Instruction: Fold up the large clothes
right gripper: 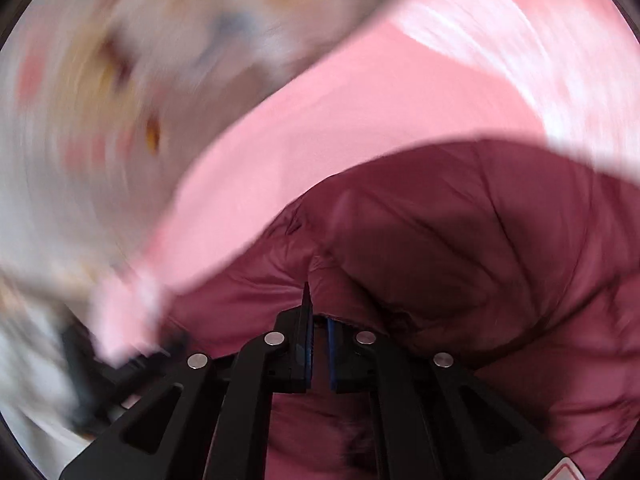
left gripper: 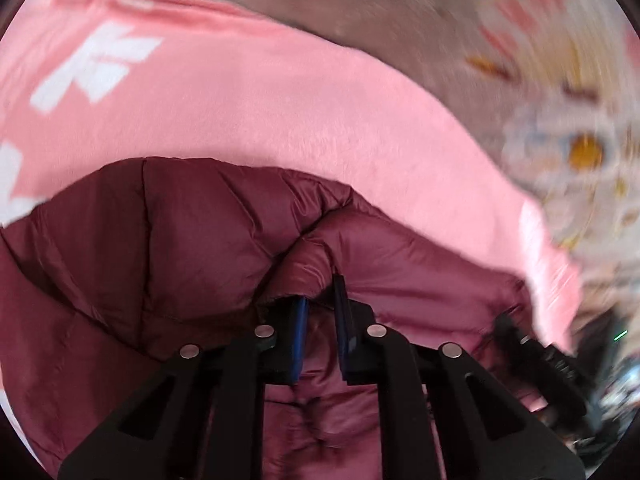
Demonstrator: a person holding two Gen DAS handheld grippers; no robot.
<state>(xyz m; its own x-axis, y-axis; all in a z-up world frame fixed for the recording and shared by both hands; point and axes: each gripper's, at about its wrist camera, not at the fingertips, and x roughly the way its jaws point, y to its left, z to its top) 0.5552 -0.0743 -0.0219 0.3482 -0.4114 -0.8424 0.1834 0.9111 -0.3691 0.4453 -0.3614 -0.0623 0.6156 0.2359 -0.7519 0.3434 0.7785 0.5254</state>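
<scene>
A dark maroon puffer jacket (left gripper: 168, 240) fills the lower half of the left wrist view and bulges up around my left gripper (left gripper: 320, 300), which is shut on a fold of its fabric. In the right wrist view the same jacket (right gripper: 460, 240) spreads to the right, and my right gripper (right gripper: 318, 312) is shut on another fold of it. The other gripper shows as a black blur at the right edge of the left wrist view (left gripper: 536, 352) and at the left edge of the right wrist view (right gripper: 92, 364).
A pink cloth with white print (left gripper: 240, 92) lies under and beyond the jacket, and shows in the right wrist view (right gripper: 320, 120) too. A pale floral patterned cover (left gripper: 560, 120) lies past it, heavily blurred (right gripper: 100, 80).
</scene>
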